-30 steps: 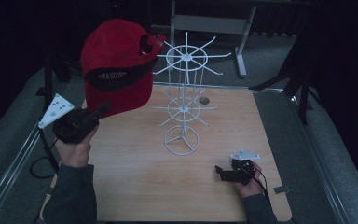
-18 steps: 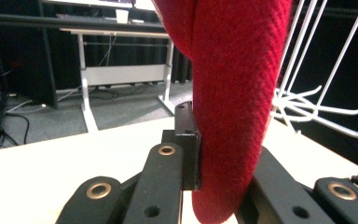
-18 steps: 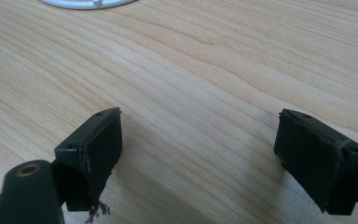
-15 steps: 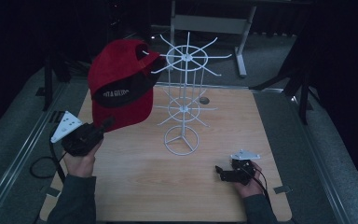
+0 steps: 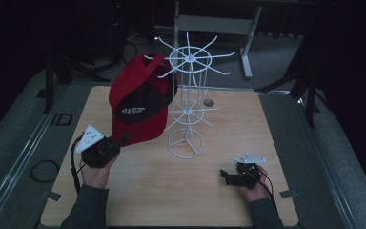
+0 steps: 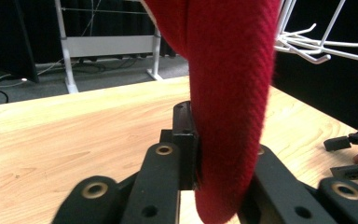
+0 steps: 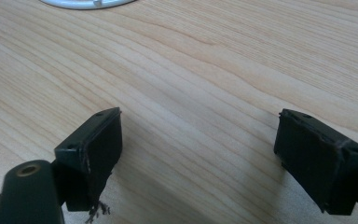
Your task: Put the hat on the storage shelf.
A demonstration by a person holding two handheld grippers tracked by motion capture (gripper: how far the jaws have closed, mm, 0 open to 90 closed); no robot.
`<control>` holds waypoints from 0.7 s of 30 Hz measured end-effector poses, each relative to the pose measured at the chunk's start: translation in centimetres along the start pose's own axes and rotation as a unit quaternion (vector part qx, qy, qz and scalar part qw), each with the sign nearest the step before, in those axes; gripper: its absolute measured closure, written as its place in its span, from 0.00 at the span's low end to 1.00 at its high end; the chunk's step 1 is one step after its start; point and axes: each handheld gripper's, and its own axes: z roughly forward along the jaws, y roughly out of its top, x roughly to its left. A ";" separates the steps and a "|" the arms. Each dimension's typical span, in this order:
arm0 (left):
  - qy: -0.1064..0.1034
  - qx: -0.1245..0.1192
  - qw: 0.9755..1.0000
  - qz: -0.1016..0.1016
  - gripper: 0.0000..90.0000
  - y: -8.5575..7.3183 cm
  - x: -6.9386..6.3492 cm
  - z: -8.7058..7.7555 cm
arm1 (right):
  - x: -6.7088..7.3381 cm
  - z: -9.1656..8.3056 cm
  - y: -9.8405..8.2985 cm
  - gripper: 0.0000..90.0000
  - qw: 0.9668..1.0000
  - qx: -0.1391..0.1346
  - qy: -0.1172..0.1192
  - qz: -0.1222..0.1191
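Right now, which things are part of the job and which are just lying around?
Part of the job:
- red cap, hanging on the rack
- white wire rack
- left gripper, jaws just been easing open, cap brim between them

Just lying about:
- right gripper, open, resting on the table
- black cable loop on the floor

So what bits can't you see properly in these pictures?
- High view: the white words on the red fabric cap are too small and blurry to read.
- High view: the cap hides part of the white wire hook stand, so its hanging point can't be seen.
- Left gripper view: the cap's top is cut off by the edge, and the cap covers one of the left gripper fingers.
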 end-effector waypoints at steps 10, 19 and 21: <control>-0.001 -0.013 1.000 -0.024 0.54 -0.4 0.7 -1.0 | 0.0 0.0 0.0 0.17 1.000 0.000 0.000 0.000; 0.019 0.009 0.999 -0.042 0.40 -2.5 1.6 -1.1 | 0.0 0.0 0.0 0.17 1.000 0.000 0.000 0.001; 0.026 0.014 0.999 -0.043 0.40 -3.4 1.9 -1.0 | 0.0 0.0 0.0 0.17 1.000 0.000 0.000 0.000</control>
